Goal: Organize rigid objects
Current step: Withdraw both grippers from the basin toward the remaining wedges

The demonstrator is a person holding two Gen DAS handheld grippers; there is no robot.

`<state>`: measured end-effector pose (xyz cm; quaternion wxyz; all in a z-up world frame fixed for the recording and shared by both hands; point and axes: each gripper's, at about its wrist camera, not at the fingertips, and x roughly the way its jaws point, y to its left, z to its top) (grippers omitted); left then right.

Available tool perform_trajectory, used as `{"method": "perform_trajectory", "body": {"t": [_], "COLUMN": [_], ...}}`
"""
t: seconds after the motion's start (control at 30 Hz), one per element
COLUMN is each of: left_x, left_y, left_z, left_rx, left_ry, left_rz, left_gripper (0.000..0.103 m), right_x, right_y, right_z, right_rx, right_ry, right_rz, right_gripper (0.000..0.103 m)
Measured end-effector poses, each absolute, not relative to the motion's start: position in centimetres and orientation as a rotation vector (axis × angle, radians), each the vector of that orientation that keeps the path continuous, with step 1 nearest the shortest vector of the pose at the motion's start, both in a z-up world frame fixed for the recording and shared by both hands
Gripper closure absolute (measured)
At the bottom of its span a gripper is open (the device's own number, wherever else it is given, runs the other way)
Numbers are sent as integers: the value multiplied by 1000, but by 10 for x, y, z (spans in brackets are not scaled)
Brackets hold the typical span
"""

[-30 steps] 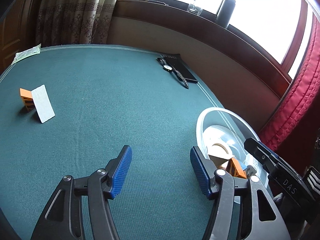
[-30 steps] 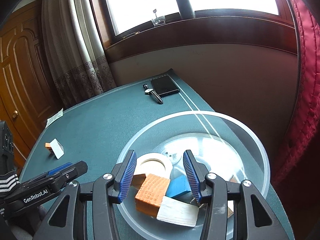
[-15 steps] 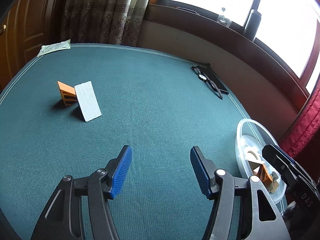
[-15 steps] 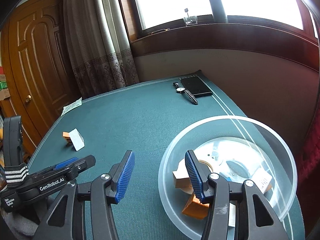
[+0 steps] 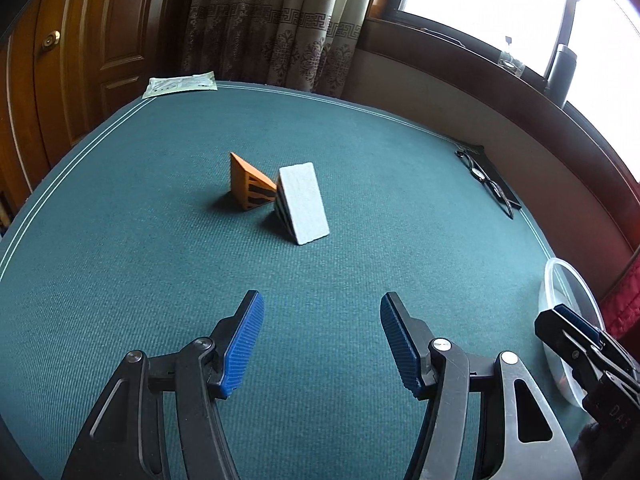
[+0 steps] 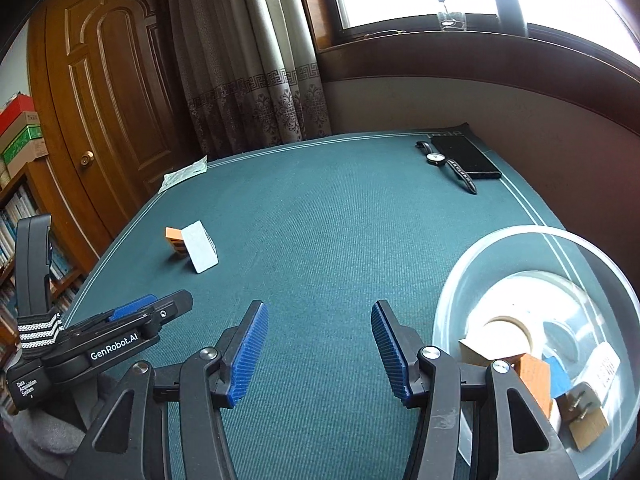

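Green cloth covers the table (image 5: 160, 272), with a wooden door and patterned curtains behind it and a window sill along the far wall.

A second ago the right gripper (image 6: 316, 350) hung over the bowl (image 6: 500, 240) with the blocks between its fingers; now it is over bare cloth left of the bowl, jaws spread and empty. The left gripper (image 5: 320, 344) has swung the same way: the bowl, large at its right before, is now a sliver at the right edge of its view, and the orange wedge (image 5: 248, 184) and white wedge (image 5: 304, 202) have come from the left edge to straight ahead. Its fingers are spread with nothing between them, as before.

In the clear bowl lie a tape roll (image 6: 508, 330), an orange block (image 6: 534, 376), a blue block (image 6: 558, 376), a tan piece (image 6: 474, 354), a white piece (image 6: 604, 364) and a wooden piece with metal prongs (image 6: 586, 420).

Both wedges stand touching in the middle of the table, well apart from the bowl. A watch (image 6: 436, 158) and a phone (image 6: 466, 156) lie at the far right corner, a paper packet (image 5: 180, 84) at the far left.
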<state>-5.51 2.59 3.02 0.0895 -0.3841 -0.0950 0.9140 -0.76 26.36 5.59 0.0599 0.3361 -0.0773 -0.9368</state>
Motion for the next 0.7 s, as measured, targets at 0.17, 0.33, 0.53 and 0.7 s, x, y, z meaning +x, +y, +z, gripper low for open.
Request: {"method": "perform_trajectory", "body": {"t": [0.17,0.33,0.53,0.7], "left_x": [-57,-58,-60,-61], "left_y": [1,-18,-33,-38], "left_z": [27,23,16,13], "left_rx": [-1156,-1178,-1211,-1223], "left_ry": [-305,-292,-311,-317], "left_rz": [2768,2839,2869,2878], "left_gripper": [41,41,41,41], "right_x": [-25,-42,-67,-83], "right_y": [241,216,188,169], "right_z": [41,30,22,18], "right_rx": [1085,1131,1153,1152], "right_ry": [-194,-167,-130,-89], "right_rz": [-2753,-2676,-2614,-2582], "right_gripper": [46,46,46,46]}}
